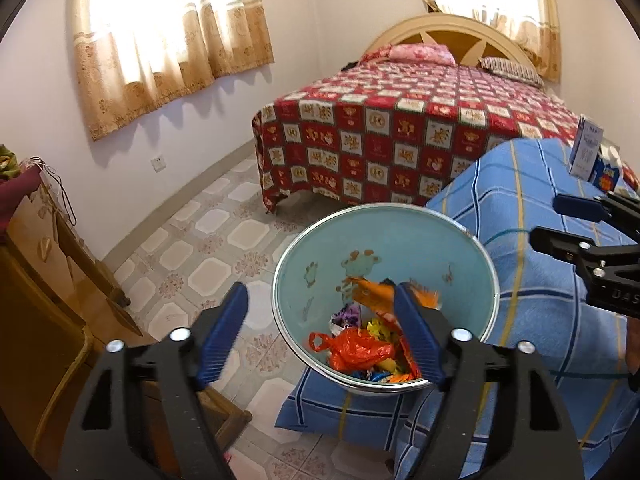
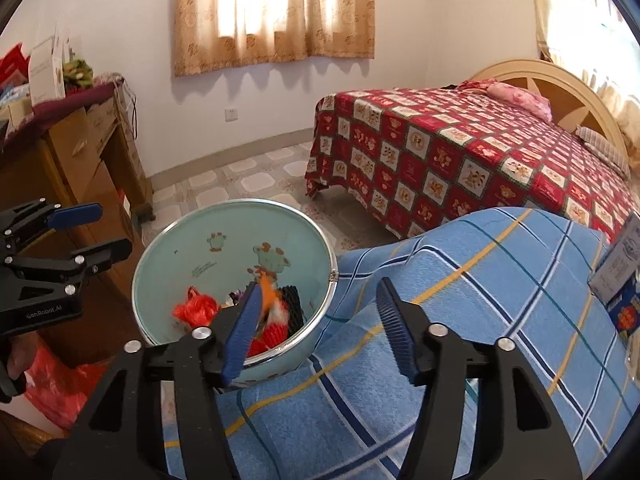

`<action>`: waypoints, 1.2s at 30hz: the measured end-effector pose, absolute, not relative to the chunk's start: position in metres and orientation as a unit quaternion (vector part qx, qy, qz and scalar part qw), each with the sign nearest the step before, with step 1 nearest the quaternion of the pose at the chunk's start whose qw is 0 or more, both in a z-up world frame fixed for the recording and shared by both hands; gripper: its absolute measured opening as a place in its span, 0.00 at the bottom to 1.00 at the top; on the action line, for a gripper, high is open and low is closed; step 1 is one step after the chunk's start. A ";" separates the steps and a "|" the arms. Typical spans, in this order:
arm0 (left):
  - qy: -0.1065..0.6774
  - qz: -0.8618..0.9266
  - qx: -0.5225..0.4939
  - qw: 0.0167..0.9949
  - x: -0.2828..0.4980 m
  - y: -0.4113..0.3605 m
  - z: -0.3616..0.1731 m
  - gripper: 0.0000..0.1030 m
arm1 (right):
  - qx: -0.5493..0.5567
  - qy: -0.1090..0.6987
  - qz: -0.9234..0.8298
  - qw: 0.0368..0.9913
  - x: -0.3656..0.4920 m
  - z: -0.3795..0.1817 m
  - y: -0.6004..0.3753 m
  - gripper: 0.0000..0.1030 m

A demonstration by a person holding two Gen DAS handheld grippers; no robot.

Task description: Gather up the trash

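Your left tool (image 1: 320,336) stands wide apart with nothing between its blue pads, hanging just above the near rim of the bin (image 1: 452,240); your right tool (image 2: 320,328) is also spread wide and holds nothing, over the blue checked cloth (image 2: 460,320) just beside the bin. The trash already sits in the bin's bottom: a red plastic bag (image 1: 354,348), crumpled candy wrappers (image 1: 380,328) and a blurred orange wrapper (image 1: 372,292) that seems to be dropping in. All of it looks light, soft and crinkly, so expect it to slip; pinch a bunched fold or the bag's handle loop, not a flat face. The bin looks thin and light, best taken by its metal rim. Farther off, two small boxes (image 1: 592,156) stand on the cloth, with the bed (image 1: 400,120) beyond.
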State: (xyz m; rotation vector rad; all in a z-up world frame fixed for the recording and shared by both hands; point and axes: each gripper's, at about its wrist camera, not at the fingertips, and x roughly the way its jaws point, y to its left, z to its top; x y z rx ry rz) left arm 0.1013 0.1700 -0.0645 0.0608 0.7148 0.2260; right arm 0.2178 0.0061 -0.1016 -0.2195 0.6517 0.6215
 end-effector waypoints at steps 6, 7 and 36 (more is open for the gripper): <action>0.309 0.111 0.028 0.944 0.081 0.165 -0.035 0.88 | -0.075 0.279 0.266 0.920 0.186 -0.080 -0.024 0.65; 0.302 0.110 0.027 0.946 0.077 0.163 -0.030 0.88 | -0.070 0.270 0.258 0.925 0.180 -0.076 -0.030 0.65; 0.248 0.117 0.015 0.962 0.048 0.158 0.009 0.94 | -0.050 0.216 0.214 0.951 0.143 -0.040 -0.070 0.72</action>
